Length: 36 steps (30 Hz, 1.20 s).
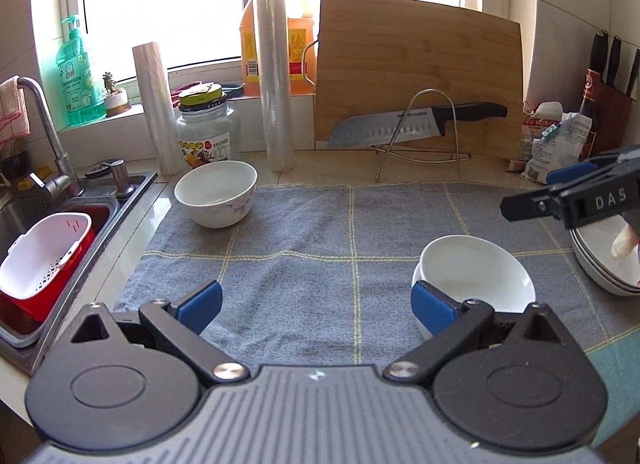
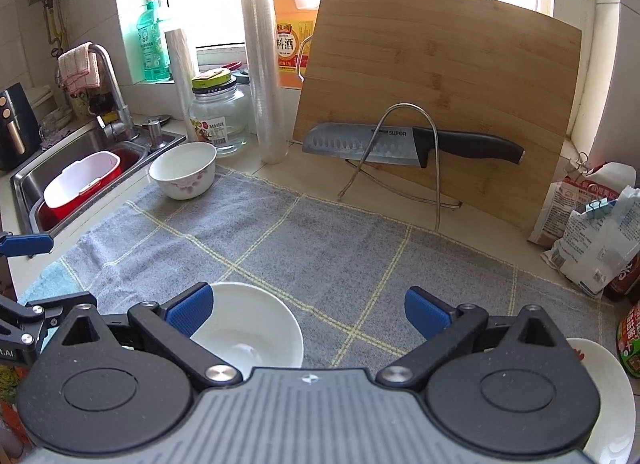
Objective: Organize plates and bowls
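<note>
A white bowl with a pink flower pattern (image 1: 216, 193) stands at the far left corner of the grey checked cloth (image 1: 320, 248); it also shows in the right wrist view (image 2: 184, 169). Stacked plain white bowls (image 1: 476, 280) sit at the near right, just behind my left gripper's right pad; they show in the right wrist view (image 2: 250, 332) too. A stack of white plates (image 1: 608, 260) lies at the right edge, under my right gripper (image 1: 560, 199). My left gripper (image 1: 316, 308) is open and empty. My right gripper (image 2: 308, 312) is open and empty.
A sink (image 1: 48, 215) with a red and white strainer basket (image 1: 44, 260) lies left. A jar (image 1: 206, 123), wrap rolls (image 1: 274, 79), a cutting board (image 1: 416, 71) and a knife on a wire rack (image 1: 416, 123) line the back. Food bags (image 2: 592, 232) stand right.
</note>
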Each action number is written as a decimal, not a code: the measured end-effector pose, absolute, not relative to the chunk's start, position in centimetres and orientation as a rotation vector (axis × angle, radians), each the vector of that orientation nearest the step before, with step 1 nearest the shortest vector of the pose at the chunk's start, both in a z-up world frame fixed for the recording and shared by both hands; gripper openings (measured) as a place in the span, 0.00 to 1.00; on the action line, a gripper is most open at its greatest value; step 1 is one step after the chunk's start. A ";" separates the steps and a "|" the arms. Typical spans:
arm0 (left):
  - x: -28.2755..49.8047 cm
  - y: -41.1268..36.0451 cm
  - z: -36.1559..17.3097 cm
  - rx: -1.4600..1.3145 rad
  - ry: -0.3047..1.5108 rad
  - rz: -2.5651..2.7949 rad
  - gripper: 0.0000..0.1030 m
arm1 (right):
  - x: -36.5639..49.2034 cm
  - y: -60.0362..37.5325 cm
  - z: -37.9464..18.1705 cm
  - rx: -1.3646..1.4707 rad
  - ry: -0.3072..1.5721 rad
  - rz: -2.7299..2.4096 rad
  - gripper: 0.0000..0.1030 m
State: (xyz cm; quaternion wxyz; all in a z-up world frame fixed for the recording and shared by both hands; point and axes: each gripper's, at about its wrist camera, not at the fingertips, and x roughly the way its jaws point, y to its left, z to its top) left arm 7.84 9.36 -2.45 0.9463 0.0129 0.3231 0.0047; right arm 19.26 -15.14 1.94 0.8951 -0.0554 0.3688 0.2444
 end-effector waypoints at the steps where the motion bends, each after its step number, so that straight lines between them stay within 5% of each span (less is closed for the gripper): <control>1: 7.9 10.1 -2.6 0.029 0.656 0.008 0.97 | 19.6 -14.3 2.2 -0.112 0.757 0.502 1.00; 16: 14.2 23.5 -1.5 0.119 0.598 -0.169 0.98 | 21.3 0.6 4.1 -0.078 0.702 0.359 1.00; 36: 22.0 17.7 -1.0 0.061 0.646 -0.255 0.98 | 18.3 -5.8 3.2 -0.009 0.708 0.238 1.00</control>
